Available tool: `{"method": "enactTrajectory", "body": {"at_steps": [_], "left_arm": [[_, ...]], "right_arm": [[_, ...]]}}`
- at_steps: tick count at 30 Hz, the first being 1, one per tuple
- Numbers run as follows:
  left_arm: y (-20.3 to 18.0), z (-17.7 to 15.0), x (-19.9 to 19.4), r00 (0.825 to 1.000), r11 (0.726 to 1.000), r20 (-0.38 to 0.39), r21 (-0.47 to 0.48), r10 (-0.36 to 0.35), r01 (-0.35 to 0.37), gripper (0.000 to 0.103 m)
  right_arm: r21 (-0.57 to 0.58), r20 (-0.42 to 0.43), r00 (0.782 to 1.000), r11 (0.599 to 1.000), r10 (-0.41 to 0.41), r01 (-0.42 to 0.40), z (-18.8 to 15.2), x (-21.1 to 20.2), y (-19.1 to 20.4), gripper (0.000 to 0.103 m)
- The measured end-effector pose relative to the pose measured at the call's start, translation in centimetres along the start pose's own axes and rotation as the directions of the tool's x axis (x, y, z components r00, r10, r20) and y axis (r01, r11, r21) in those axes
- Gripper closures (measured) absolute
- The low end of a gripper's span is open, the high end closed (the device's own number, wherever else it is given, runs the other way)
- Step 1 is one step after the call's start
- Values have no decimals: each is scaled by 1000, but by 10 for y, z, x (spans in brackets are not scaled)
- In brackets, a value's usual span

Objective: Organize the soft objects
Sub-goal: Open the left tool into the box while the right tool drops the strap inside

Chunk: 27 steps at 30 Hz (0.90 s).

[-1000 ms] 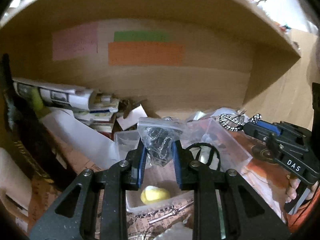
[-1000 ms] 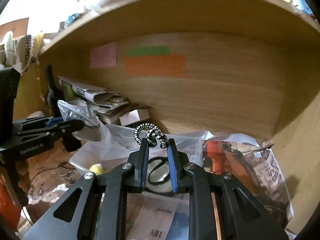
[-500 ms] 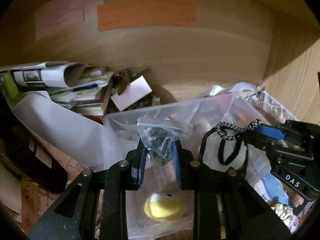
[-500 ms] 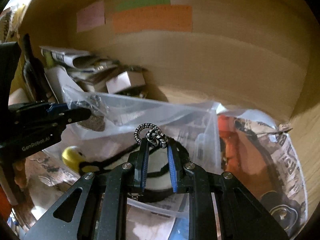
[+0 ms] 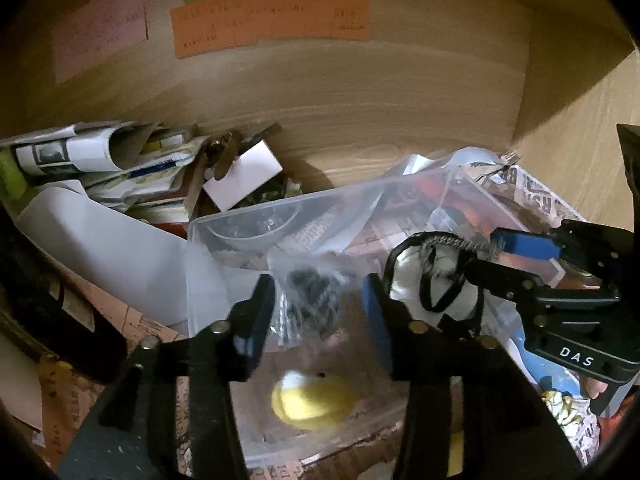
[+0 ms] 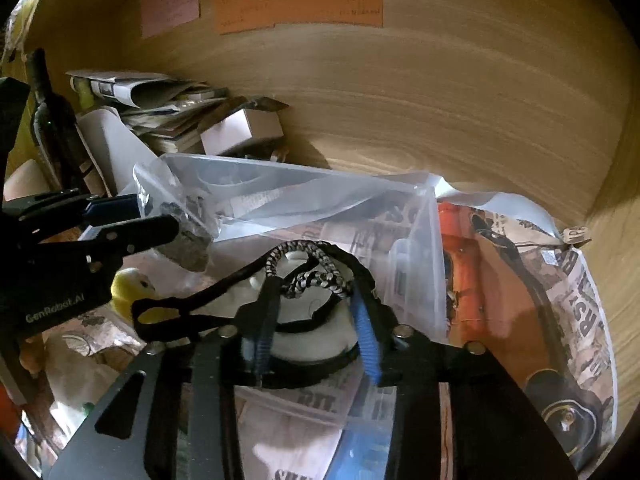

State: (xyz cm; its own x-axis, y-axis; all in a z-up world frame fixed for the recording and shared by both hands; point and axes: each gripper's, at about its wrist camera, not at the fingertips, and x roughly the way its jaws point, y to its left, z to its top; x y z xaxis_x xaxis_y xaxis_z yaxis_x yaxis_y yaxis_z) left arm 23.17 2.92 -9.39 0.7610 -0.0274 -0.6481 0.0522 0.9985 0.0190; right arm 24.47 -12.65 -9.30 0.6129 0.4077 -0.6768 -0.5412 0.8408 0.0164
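Observation:
My left gripper is open over a clear plastic bin. A clear zip bag of dark bits hangs loose between its fingers. A yellow soft ball lies on the bin floor below. My right gripper is open too. A black-and-white braided cord on a white soft pouch with black straps lies between its fingers, inside the bin. In the left wrist view the right gripper sits at the bin's right side. In the right wrist view the left gripper is at the left.
A wooden shelf back wall carries pink, green and orange paper notes. Rolled newspapers and booklets pile at the back left. A dark bottle stands at the left. Newspaper and an orange object lie right of the bin.
Both grippers moved forward and down over the bin and opened. The zip bag and the cord with the pouch are no longer clamped.

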Motion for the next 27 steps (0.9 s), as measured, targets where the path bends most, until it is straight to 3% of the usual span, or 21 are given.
{"method": "enactTrajectory", "body": {"at_steps": [3, 7, 12, 15, 18, 20, 27], "left_arm": [[0, 1, -15, 1000, 1000, 24, -3, -7, 7, 50], [2, 1, -38, 997, 1000, 71, -20, -15, 16, 37], [3, -2, -67, 993, 999, 116, -33, -17, 20, 28], [5, -5, -89, 988, 999, 155, -45, -13, 20, 18], [8, -10, -107, 983, 998, 184, -54, -7, 17, 10], [10, -16, -116, 981, 998, 195, -58, 1, 11, 4], [13, -49, -123, 989, 997, 150, -71, 1, 9, 2]], "right_arm": [[-10, 24, 1000, 1000, -13, 14, 1, -11, 3, 56], [-18, 78, 997, 1000, -21, 22, 1, -33, 4, 40], [-10, 145, 989, 1000, -15, 16, 0, -64, 5, 31], [-12, 186, 982, 1000, -14, 16, -4, -83, 7, 29], [-14, 233, 972, 999, -26, 31, -10, -102, 11, 19], [-19, 250, 968, 999, -31, 37, -15, -111, 12, 19], [6, 232, 972, 999, -36, 36, -42, -121, 12, 19]]}}
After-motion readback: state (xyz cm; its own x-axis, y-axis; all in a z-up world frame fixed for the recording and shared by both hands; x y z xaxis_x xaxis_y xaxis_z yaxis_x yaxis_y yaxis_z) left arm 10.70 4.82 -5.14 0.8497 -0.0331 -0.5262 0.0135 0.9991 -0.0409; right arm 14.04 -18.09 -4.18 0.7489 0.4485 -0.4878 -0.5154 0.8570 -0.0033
